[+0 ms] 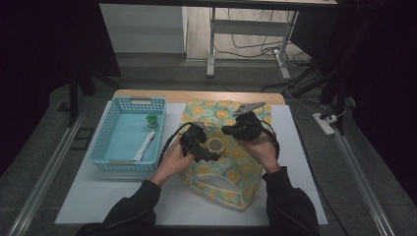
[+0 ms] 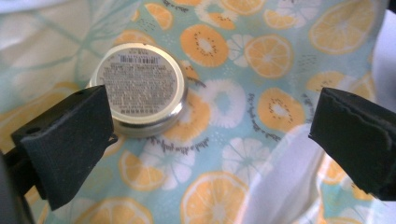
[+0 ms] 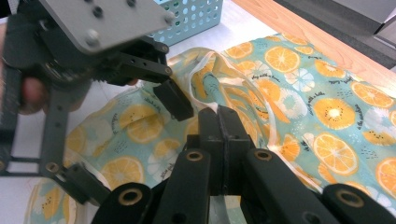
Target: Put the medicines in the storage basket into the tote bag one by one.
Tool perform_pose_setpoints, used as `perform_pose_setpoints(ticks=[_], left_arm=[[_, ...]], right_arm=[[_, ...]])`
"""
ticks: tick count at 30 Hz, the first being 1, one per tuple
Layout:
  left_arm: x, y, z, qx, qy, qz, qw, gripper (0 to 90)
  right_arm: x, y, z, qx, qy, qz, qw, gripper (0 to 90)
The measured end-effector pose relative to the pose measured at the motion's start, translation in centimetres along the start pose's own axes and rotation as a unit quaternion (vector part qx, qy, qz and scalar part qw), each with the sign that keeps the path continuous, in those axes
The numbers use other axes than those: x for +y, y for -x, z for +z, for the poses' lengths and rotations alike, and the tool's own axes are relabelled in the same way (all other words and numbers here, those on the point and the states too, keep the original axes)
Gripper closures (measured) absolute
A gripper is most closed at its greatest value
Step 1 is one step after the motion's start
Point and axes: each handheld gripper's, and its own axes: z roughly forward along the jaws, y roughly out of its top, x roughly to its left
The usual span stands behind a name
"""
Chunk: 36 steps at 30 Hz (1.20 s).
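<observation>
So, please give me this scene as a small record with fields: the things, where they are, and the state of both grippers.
surface: white table top
bag: orange-print fabric bag, lying flat on the table
tin: small round tin, resting on the bag, printed label facing up
left gripper: open, jaws wide apart above the bag, tin beside one jaw, not held
right gripper: shut; it looks to be pinching the bag's pale edge
basket: light blue basket, left of the bag
in basket: green-capped small item and a white tube
</observation>
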Motion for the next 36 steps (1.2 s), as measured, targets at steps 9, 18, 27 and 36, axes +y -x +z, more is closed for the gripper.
perform_pose_setpoints(ticks=[9, 18, 27, 36], left_arm=[[-0.7, -0.2, -2.1, 0.008, 0.004, 0.004, 1.0, 0.0], [-1.0, -0.4, -4.0, 0.022, -0.016, 0.02, 0.9994, 0.0], [-1.8, -1.0, -6.7, 0.051, -0.011, 0.006, 0.9986, 0.0], [-2.9, -1.9, -9.2, 0.081, -0.009, -0.017, 0.9965, 0.9]], right_arm=[[0.0, -0.1, 0.0, 0.001, 0.001, -0.003, 1.0, 90.0], [0.1, -0.2, 0.0, -0.001, 0.002, -0.004, 1.0, 90.0], [0.1, -0.2, 0.0, -0.002, 0.002, -0.004, 1.0, 90.0], [0.1, -0.2, 0.0, -0.004, 0.003, -0.005, 1.0, 90.0]])
